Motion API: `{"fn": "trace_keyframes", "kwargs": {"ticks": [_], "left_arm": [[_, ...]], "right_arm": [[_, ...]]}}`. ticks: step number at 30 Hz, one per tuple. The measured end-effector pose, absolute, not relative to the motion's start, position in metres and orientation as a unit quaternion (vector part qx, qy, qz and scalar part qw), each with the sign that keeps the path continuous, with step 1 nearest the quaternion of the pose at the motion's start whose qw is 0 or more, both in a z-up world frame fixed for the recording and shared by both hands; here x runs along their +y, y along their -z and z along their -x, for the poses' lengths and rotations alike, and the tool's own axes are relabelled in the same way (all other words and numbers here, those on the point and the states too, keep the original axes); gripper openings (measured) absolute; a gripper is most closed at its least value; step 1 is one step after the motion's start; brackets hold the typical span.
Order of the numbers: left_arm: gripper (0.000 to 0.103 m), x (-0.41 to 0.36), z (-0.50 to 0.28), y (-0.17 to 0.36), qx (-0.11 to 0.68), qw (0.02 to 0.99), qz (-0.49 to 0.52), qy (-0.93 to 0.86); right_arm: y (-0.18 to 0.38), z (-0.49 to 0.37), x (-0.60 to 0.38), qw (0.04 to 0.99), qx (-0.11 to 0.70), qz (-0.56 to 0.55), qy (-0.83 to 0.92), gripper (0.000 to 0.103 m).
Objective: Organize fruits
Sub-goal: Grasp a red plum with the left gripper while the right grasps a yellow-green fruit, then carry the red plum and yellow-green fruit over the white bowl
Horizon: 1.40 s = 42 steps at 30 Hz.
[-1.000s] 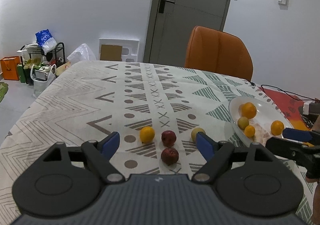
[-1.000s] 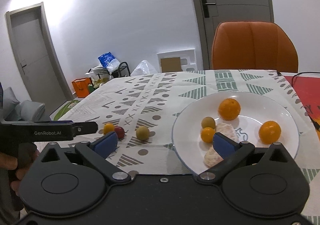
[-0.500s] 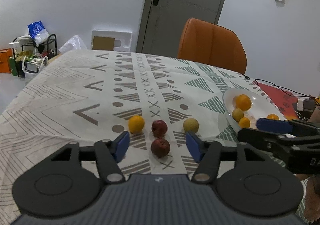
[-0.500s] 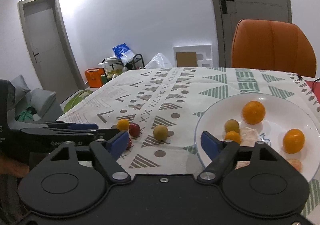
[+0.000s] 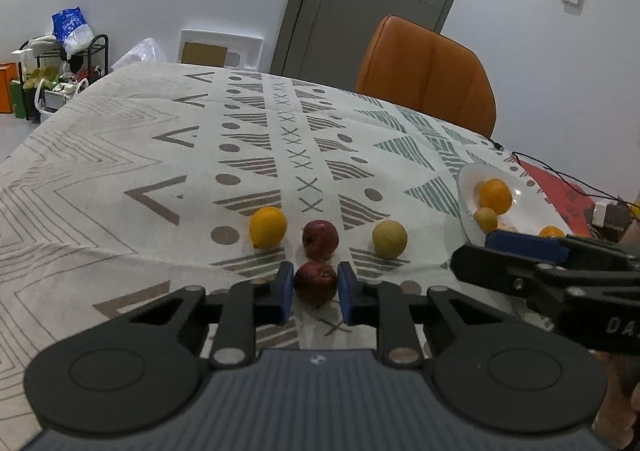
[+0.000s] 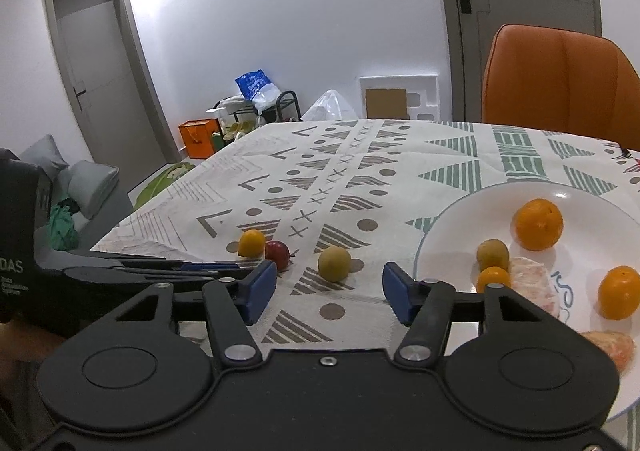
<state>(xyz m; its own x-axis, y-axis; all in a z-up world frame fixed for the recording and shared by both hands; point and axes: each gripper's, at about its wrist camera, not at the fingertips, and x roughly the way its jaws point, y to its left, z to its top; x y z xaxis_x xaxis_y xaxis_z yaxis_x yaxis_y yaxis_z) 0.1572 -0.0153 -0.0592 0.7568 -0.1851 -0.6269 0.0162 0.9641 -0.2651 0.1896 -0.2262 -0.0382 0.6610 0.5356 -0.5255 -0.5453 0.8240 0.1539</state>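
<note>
We're seeing the left tongs (image 5: 313,293) clamping a dark red, dull-skinned fruit (image 5: 315,283) on the patterned surface (image 5: 120,155); its underside's hidden. Right tongs (image 6: 329,293) are closing w/ nothing between; the plate (image 6: 440,235) is cut off.

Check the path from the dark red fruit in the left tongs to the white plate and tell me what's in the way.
The left tongs are shut on the near dark red fruit. Toward the white plate, the yellow-green fruit lies on the cloth and the right tongs reach across before the rim.
</note>
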Motion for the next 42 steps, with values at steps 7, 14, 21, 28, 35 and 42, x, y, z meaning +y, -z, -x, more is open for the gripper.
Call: {"fn": "trace_keyframes", "kwargs": {"ticks": [7,14,21,28,35,42], "left_arm": [[0.022,-0.006,-0.154,0.052,0.334,0.933,0.126,0.047],[0.022,0.005,-0.153,0.049,0.329,0.935,0.129,0.037],[0.022,0.017,-0.15,0.044,0.321,0.938,0.133,0.022],[0.022,0.03,-0.146,0.04,0.315,0.939,0.136,0.007],[0.022,0.039,-0.141,0.036,0.311,0.94,0.138,-0.003],[0.022,0.039,-0.143,0.036,0.308,0.94,0.144,0.0]], "right_arm": [[0.042,-0.197,-0.218,0.907,0.293,0.015,-0.303,0.051],[0.043,-0.203,-0.206,0.906,0.294,0.03,-0.303,0.047],[0.047,-0.211,-0.194,0.908,0.296,0.054,-0.29,0.046],[0.051,-0.218,-0.184,0.906,0.3,0.068,-0.29,0.043],[0.055,-0.22,-0.174,0.907,0.303,0.09,-0.277,0.038],[0.059,-0.218,-0.17,0.905,0.307,0.112,-0.272,0.024]]}}
